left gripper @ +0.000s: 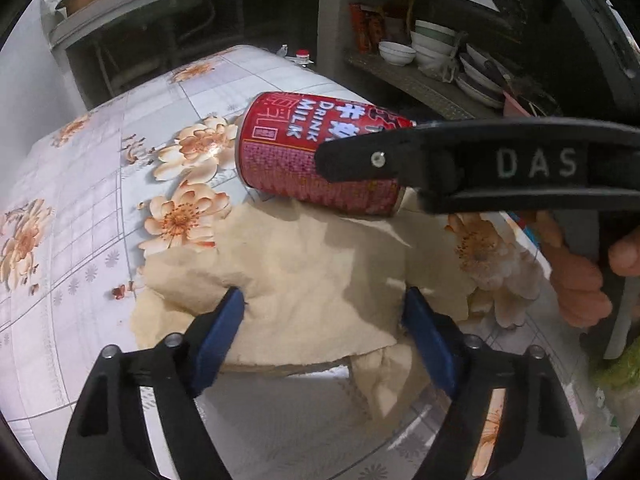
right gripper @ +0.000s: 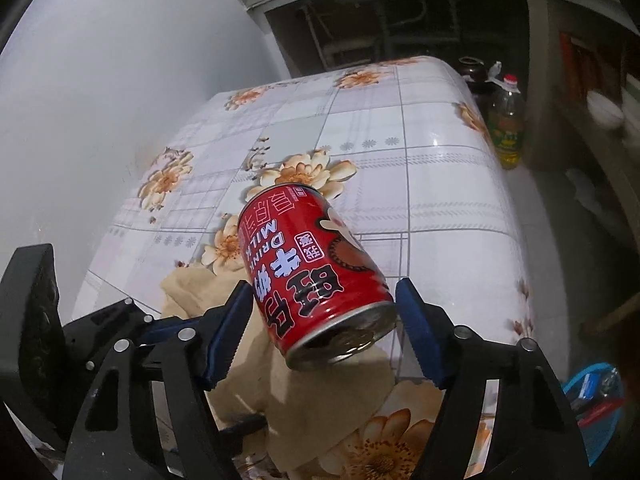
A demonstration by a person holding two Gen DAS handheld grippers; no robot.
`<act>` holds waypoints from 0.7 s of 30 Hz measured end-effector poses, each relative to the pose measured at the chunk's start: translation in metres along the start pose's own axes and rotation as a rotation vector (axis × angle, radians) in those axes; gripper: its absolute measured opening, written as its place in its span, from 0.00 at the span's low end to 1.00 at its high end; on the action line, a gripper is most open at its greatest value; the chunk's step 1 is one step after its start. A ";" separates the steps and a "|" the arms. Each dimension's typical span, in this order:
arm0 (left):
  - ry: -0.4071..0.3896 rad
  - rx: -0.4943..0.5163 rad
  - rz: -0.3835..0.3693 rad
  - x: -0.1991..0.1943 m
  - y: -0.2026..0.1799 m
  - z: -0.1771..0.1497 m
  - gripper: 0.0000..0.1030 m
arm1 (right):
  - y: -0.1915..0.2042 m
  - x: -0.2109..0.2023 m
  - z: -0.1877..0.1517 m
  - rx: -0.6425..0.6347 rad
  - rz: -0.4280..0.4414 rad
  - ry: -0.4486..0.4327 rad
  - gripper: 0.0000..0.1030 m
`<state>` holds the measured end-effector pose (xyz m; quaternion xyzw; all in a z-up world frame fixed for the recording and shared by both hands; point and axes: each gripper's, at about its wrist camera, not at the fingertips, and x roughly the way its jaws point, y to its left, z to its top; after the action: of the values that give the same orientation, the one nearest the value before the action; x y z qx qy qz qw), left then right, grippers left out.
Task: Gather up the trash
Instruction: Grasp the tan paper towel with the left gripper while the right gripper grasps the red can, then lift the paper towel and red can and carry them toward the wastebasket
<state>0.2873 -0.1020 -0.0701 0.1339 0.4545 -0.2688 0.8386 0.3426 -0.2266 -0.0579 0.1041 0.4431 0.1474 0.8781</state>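
A red milk drink can [left gripper: 316, 156] lies on its side on the flowered table [left gripper: 80, 208], partly on a crumpled beige paper towel [left gripper: 304, 280]. My left gripper [left gripper: 324, 312] is open, its blue pads on either side of the towel's raised middle. My right gripper [right gripper: 324, 300] is open around the can [right gripper: 312, 280]; the can lies between its blue pads with a gap on the right side. The right gripper's black finger [left gripper: 360, 160] crosses in front of the can in the left wrist view. The towel [right gripper: 320, 392] lies under the can.
A shelf with stacked bowls and plates [left gripper: 432, 44] stands behind the table at the right. An oil bottle [right gripper: 506, 124] stands on the floor beyond the table's far right corner. A blue basket [right gripper: 596, 400] sits low at the right. A white wall [right gripper: 100, 80] borders the table's left.
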 end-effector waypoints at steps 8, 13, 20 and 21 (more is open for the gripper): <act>-0.028 -0.012 0.040 -0.012 0.004 -0.013 0.32 | 0.003 -0.033 -0.009 0.074 0.003 -0.060 0.62; -0.020 -0.040 0.002 -0.025 0.010 -0.029 0.12 | 0.005 -0.060 -0.024 0.107 -0.025 -0.074 0.62; -0.019 -0.030 -0.027 -0.065 0.008 -0.078 0.10 | 0.020 -0.111 -0.057 0.069 -0.090 -0.105 0.61; -0.023 -0.029 -0.031 -0.071 0.009 -0.086 0.10 | 0.025 -0.118 -0.064 0.050 -0.104 -0.100 0.61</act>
<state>0.2016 -0.0309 -0.0589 0.1116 0.4505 -0.2768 0.8414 0.2202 -0.2410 0.0007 0.1099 0.4070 0.0849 0.9028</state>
